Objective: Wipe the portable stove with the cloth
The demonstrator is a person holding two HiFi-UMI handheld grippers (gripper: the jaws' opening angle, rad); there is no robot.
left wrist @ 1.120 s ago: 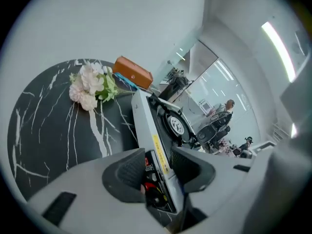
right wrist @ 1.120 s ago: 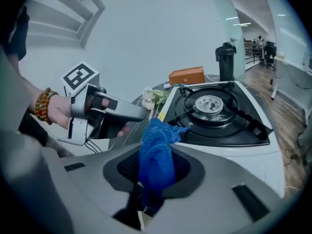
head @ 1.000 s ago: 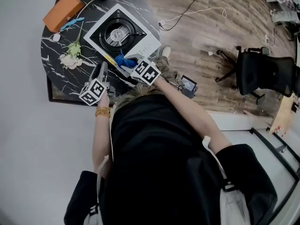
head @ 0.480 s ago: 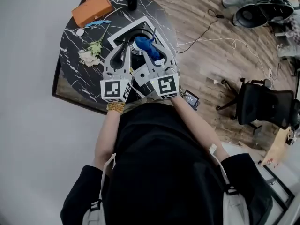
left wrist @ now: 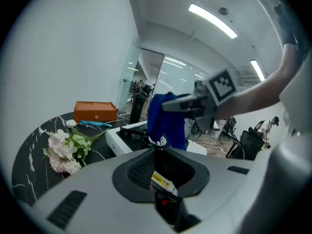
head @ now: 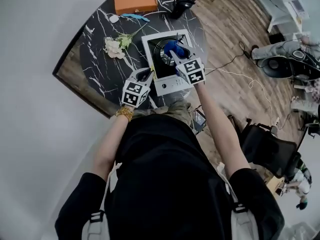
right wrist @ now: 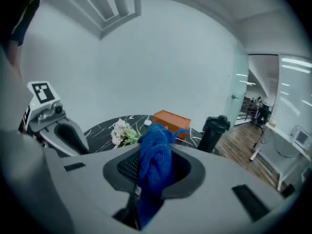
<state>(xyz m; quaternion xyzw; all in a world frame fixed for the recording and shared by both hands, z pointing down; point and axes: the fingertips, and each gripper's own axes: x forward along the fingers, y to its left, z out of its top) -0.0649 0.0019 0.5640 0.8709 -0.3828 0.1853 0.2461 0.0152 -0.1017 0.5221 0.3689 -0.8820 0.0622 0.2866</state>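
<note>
Now, cloth (head: 171,45) poised over the stove (head: 167,87)
Right gripper (head: 175,53) pinches it tight; left gripper (left wrist: 158,143) has just been closing, empty; I'd lower until fabric drags, then sweep slowly.

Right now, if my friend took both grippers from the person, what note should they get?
left gripper: jaws have just been closing and are now nearly together by the front-left corner of the portable stove. Nothing is clearly between them.
right gripper: shut on the blue cloth, held above the burner.
The stove sits on the marble table.
Done: the cloth is gripped and brought over the stove.
Left: wipe the stove. Whether the cloth touches it yet is unclear.
</note>
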